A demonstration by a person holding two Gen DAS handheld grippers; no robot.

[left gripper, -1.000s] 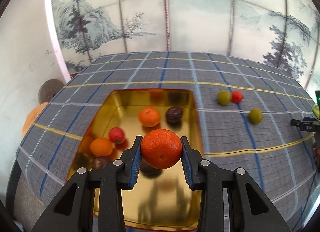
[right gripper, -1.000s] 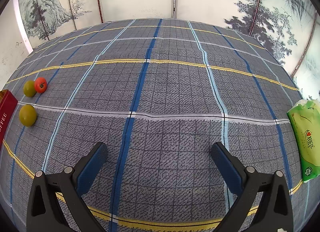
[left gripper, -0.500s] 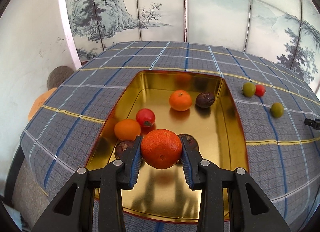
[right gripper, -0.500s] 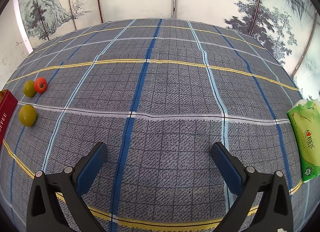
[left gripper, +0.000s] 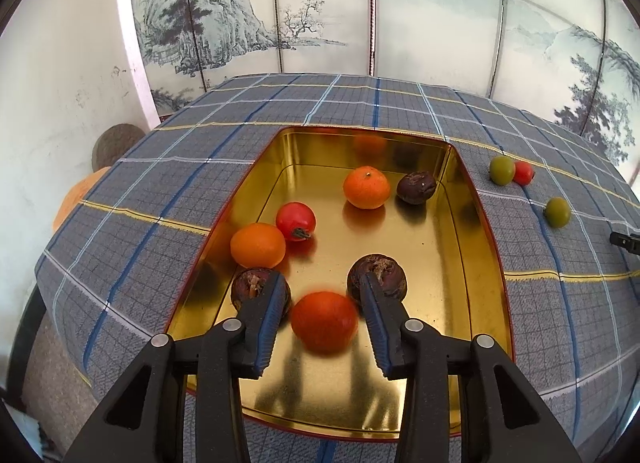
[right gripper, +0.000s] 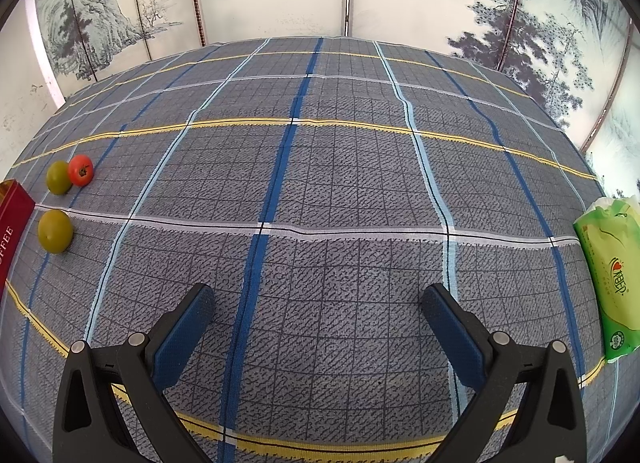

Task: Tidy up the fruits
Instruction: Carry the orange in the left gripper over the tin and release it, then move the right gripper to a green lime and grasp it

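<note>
A: Lower centre, left wrist view?
B: Left gripper [left gripper: 324,303], jaws just opening; blurred red-orange mandarin [left gripper: 324,321] between them, released, over the gold tin tray [left gripper: 460,263].
A: Right wrist view?
B: Right gripper [right gripper: 318,303], jaws spread wide, empty, above the plaid-covered desk [right gripper: 340,183].

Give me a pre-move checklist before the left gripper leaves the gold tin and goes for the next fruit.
1. Left gripper let go: ok. Its jaws have just been opening, and gaps show on both sides of the blurred orange between them.
2. Orange at rest in the gold tin: cannot tell; it is blurred, perhaps dropping or rolling.
3. Way out clear: not ok. Two dark fruits sit right at the fingertips.
4. Fruit left on the cloth: ok. Two green fruits and a red tomato lie outside the tin.
5. Right gripper free: ok, open and empty.
</note>
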